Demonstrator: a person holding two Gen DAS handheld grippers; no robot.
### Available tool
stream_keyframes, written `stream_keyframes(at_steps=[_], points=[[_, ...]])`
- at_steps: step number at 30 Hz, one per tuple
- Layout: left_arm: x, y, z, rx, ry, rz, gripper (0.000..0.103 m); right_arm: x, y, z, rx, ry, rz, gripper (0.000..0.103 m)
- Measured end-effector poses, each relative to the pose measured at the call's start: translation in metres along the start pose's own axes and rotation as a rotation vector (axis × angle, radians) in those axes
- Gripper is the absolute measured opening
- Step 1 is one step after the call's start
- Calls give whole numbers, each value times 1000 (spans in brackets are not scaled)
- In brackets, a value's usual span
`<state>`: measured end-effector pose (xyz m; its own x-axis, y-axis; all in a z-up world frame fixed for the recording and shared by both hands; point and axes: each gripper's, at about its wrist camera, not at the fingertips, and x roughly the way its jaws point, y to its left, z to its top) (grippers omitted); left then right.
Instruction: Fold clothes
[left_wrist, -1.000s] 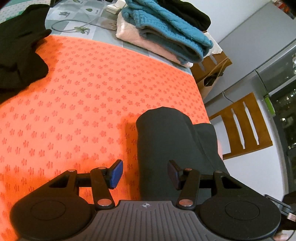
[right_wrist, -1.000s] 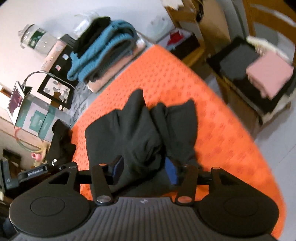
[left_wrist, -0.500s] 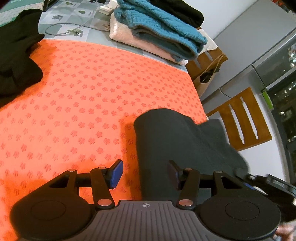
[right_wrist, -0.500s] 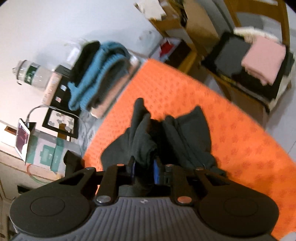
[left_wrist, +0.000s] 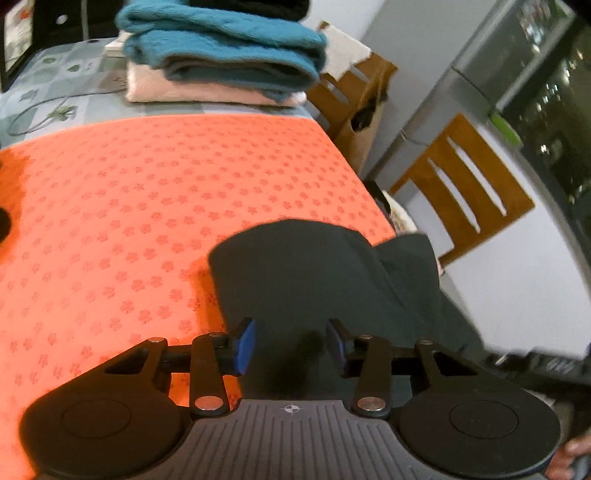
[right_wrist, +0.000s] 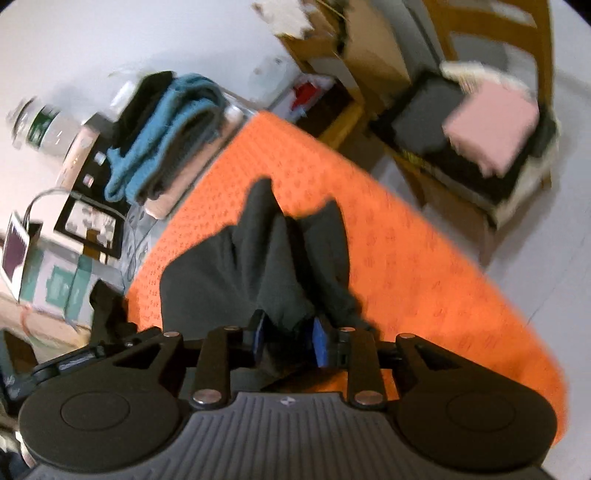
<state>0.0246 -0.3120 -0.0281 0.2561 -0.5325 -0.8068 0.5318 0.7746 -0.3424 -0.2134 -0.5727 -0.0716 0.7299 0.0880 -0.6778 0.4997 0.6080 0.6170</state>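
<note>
Dark grey cloth garment (right_wrist: 258, 273) lies bunched on the orange flower-patterned bench (left_wrist: 147, 206). Right gripper (right_wrist: 288, 341) pinches a fold, jaws having just eased wider; left gripper (left_wrist: 290, 345), just narrowing, straddles cloth ungripped. Spreading step; next needs a firm left grasp.

warm indoor light; fisheye-bent edges; right wrist view motion-blurred.

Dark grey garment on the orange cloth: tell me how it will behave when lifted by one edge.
Probably floppy: the dark grey garment already bunches into soft ridges ahead of the right gripper, whose pads pinch a fold. Likely light, since a small pinch gathers it. Part hangs over the orange cloth edge, so it may slide off.
</note>
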Motion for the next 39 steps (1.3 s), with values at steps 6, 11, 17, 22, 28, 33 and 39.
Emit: stream_keyframes(at_steps=[6, 11, 17, 22, 28, 33, 39], points=[[6, -4, -5, 12, 2, 34, 45, 10, 4, 31, -135, 2, -34, 36], [-2, -9, 0, 11, -70, 14, 45, 42, 3, 45, -109, 64, 38, 8], [18, -4, -2, -16, -10, 72, 45, 32, -14, 36, -27, 16, -12, 5], [26, 2, -9, -20, -7, 73, 45, 46, -31, 21, -13, 55, -24, 5], [18, 12, -9, -83, -9, 52, 45, 38, -4, 35, -214, 45, -74, 15], [-1, 29, -17, -187, -23, 18, 45, 11, 40, 37, -473, 39, -107, 28], [-23, 58, -31, -331, -26, -29, 48, 4, 96, 17, -698, 98, -19, 31]])
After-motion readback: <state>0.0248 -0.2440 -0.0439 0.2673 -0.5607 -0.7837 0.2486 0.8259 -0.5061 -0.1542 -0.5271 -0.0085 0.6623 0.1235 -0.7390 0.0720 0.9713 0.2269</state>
